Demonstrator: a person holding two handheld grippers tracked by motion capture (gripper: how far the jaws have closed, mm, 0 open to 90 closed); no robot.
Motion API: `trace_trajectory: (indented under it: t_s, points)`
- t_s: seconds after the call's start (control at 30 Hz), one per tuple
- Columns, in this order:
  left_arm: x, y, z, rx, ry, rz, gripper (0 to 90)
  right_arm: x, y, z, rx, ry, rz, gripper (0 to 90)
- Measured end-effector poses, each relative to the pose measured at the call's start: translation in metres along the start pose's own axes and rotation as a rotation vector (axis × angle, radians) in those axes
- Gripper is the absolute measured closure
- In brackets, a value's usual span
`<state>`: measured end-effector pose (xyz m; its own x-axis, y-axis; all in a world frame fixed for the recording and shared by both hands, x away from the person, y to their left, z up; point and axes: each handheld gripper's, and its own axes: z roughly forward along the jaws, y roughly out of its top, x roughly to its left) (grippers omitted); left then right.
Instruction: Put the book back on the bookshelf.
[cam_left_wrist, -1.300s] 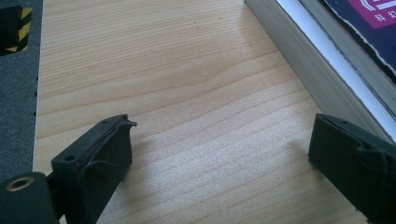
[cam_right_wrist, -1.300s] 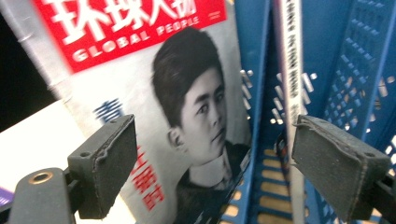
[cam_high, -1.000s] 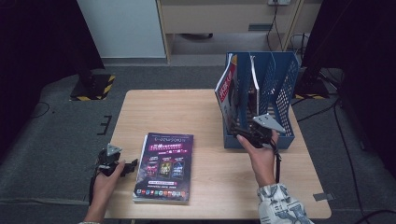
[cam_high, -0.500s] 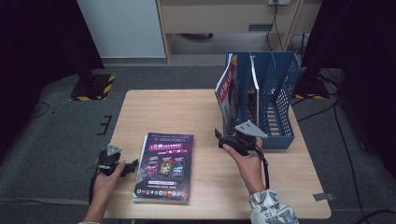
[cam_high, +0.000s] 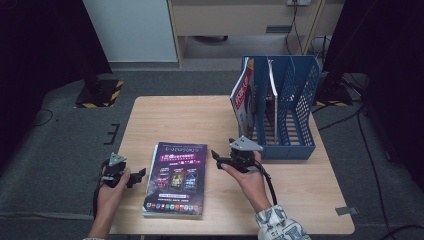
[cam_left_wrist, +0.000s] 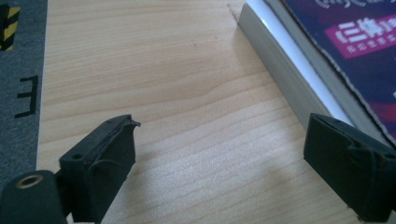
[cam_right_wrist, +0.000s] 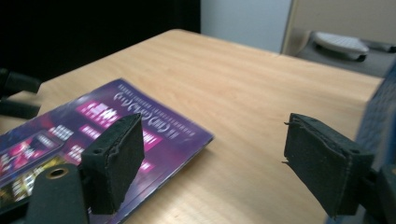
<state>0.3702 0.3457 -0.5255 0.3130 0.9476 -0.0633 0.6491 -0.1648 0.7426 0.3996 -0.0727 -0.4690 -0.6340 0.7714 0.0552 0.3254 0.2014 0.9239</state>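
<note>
A thick purple-covered book (cam_high: 176, 177) lies flat on the wooden table (cam_high: 190, 120), left of the middle. My left gripper (cam_high: 140, 174) rests at the book's left side, open, its jaws wide apart over bare wood with the book's edge (cam_left_wrist: 280, 70) beside the right jaw. My right gripper (cam_high: 216, 156) hovers just right of the book, open and empty, pointing left toward the purple cover (cam_right_wrist: 93, 126). A blue file rack (cam_high: 285, 107) stands at the back right with a red-and-white magazine (cam_high: 242, 97) leaning in its left slot.
The rack's blue mesh wall (cam_right_wrist: 378, 121) is close at my right gripper's right side. A cable (cam_high: 267, 180) trails from the right gripper along the forearm. Grey floor with a yellow-black striped base (cam_high: 102, 95) lies beyond the table's left edge.
My right gripper has moved away from the blue rack, left and toward the table's front, and now points at the book. The left gripper has stayed put.
</note>
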Motion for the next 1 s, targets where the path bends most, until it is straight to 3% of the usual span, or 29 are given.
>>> trace_trajectory:
  t_s: [0.17,0.43,0.6,0.87,1.0]
  points:
    - [-0.008,0.006,-0.009,-0.039,-0.033,0.018,12.1,0.008,-0.001,0.01,0.033,0.06,0.01,21.0]
    - [-0.026,0.014,-0.02,-0.096,-0.096,0.044,15.5,0.016,-0.007,0.017,0.079,0.095,-0.028,33.7]
    - [-0.037,0.017,-0.021,-0.111,-0.135,0.071,25.5,0.021,-0.014,0.02,0.113,0.118,-0.026,35.8]
    - [-0.047,0.016,-0.013,-0.066,-0.201,0.129,47.6,0.029,-0.021,0.025,0.153,0.146,-0.038,35.2]
    - [-0.047,0.014,-0.01,-0.055,-0.218,0.12,53.3,0.031,-0.025,0.028,0.176,0.159,-0.042,34.1]
